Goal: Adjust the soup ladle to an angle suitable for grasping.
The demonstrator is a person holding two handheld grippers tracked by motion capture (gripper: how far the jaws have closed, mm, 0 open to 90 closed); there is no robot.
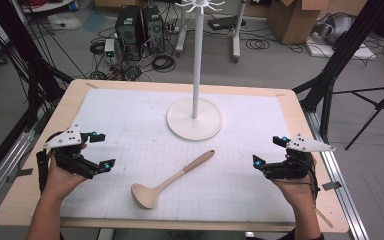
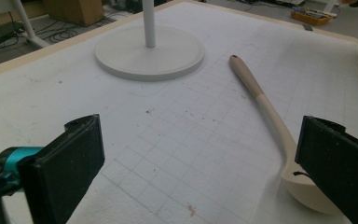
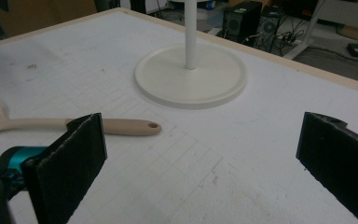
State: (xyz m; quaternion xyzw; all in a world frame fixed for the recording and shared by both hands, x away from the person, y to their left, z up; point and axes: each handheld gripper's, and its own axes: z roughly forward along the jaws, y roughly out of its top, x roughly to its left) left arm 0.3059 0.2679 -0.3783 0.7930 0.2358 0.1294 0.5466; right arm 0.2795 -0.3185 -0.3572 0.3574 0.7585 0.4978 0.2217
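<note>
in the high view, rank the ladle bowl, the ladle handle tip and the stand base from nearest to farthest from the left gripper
1. Ladle bowl, to the left gripper's right, toward the near edge.
2. Ladle handle tip, mid-table.
3. Stand base, farther back, centre.

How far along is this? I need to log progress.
Nothing looks done yet: the beige long-handled ladle lies flat on the white mat, apart from the white hook stand. Left gripper and right gripper hover open on either side, holding nothing. Grasping the ladle is still ahead.
</note>
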